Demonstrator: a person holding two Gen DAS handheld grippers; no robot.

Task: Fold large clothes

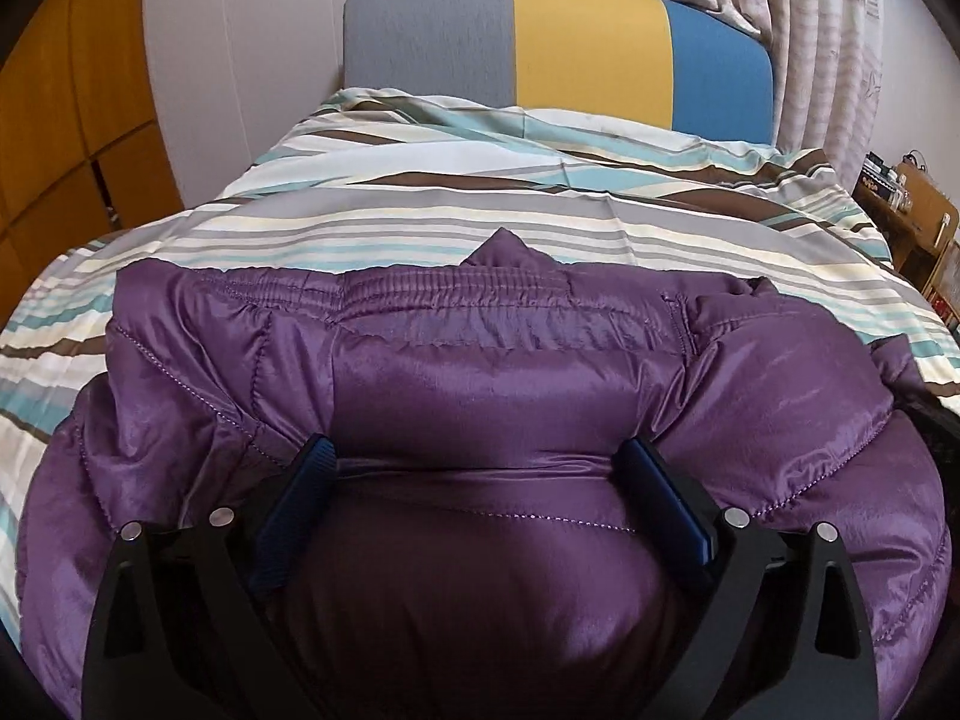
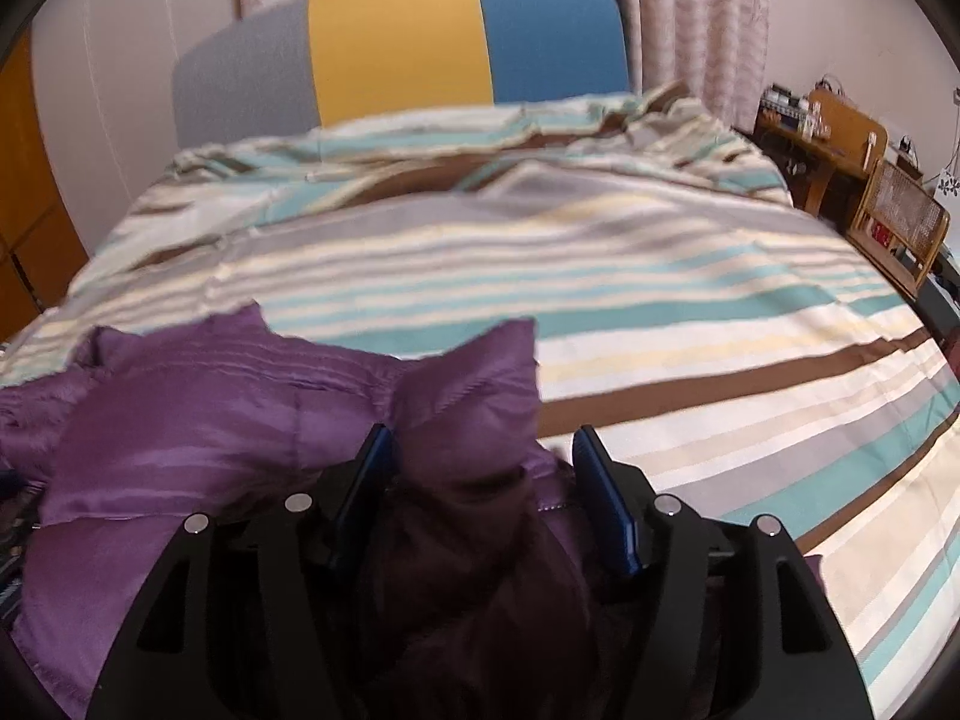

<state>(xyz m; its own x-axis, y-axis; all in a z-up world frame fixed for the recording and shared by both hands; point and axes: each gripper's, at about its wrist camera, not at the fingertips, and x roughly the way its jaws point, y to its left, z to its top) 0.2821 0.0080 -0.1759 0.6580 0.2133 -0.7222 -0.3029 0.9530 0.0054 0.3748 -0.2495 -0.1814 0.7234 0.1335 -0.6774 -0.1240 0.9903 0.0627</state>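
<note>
A shiny purple padded jacket [image 1: 480,378] lies on the striped bed [image 1: 420,210], its gathered hem facing the headboard. My left gripper [image 1: 480,456] is open, its blue-padded fingers [image 1: 312,468] wide apart and pressed on the puffy fabric. In the right wrist view the jacket [image 2: 240,396] fills the lower left, with a bunched corner sticking up. My right gripper [image 2: 483,450] is open around that bunched fabric, which sits between the fingers [image 2: 591,462]. The view is blurred.
The bed's striped cover [image 2: 660,312] stretches to a grey, yellow and blue headboard [image 1: 576,42]. Curtains [image 1: 828,60] hang behind it. An orange wardrobe [image 1: 72,108] stands at left. A wooden desk and chair [image 2: 888,204] stand at right.
</note>
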